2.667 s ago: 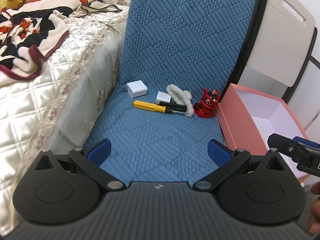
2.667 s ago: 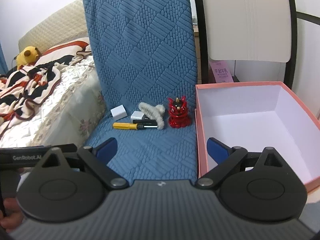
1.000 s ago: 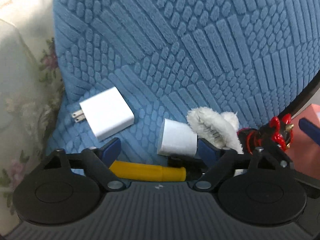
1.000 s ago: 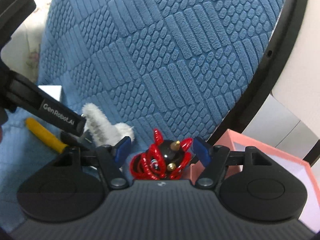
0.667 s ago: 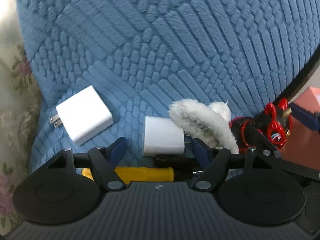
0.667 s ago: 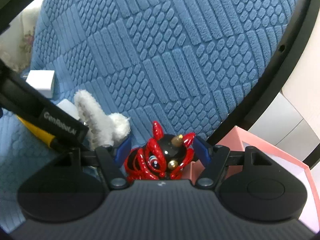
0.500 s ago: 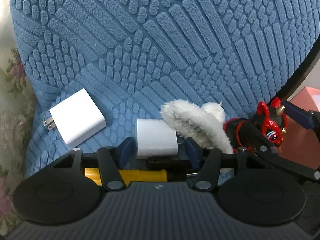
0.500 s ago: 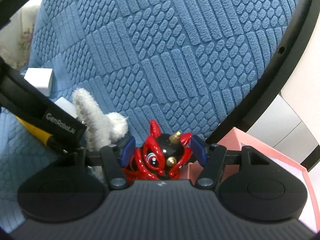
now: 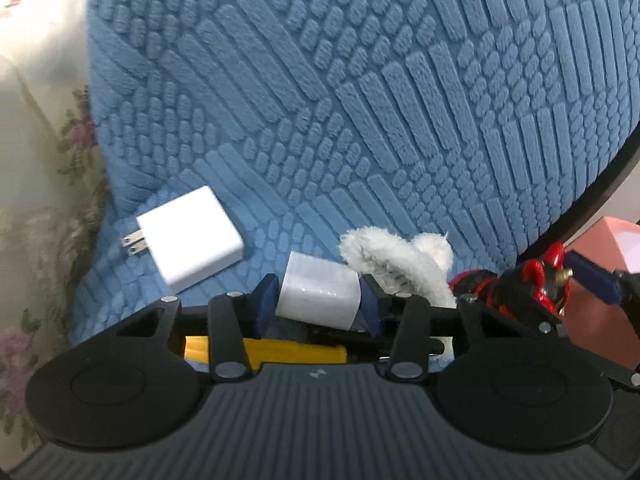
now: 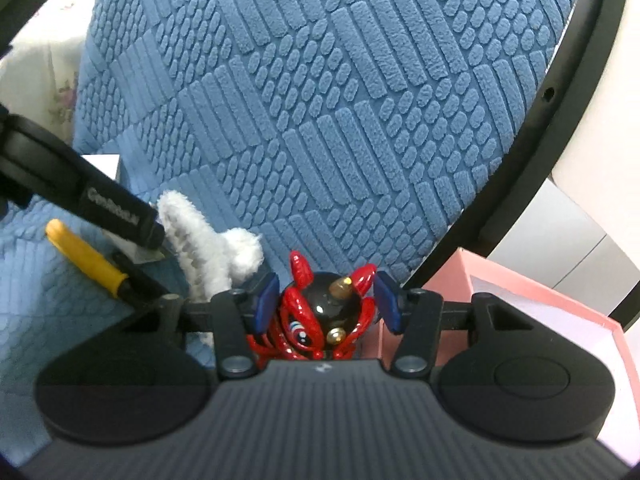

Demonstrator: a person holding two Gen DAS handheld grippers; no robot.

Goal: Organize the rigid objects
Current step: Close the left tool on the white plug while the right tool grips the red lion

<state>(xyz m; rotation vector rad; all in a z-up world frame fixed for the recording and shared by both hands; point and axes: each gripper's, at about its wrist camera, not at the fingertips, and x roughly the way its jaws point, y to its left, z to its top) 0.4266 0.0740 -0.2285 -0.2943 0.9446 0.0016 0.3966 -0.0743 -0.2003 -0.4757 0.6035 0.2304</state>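
Observation:
My left gripper (image 9: 319,302) is shut on a small white charger block (image 9: 320,296) on the blue chair seat. A larger white plug adapter (image 9: 188,238) lies to its left, a yellow-and-black pen (image 9: 296,352) under the jaws, and a white fluffy hair clip (image 9: 396,264) to the right. My right gripper (image 10: 326,304) has its blue pads against both sides of a red-and-black lion figurine (image 10: 320,324), which also shows in the left wrist view (image 9: 536,284). The pink box (image 10: 552,320) stands just right of it.
The blue textured chair cover (image 10: 320,120) rises behind the objects, with the black chair frame (image 10: 520,176) at right. A cream floral bedspread (image 9: 36,160) lies at left. The left gripper's black body (image 10: 100,196) crosses the right wrist view.
Both grippers came down to the seat from farther back. The left jaws closed on the small white charger; the right jaws narrowed onto the lion figurine.

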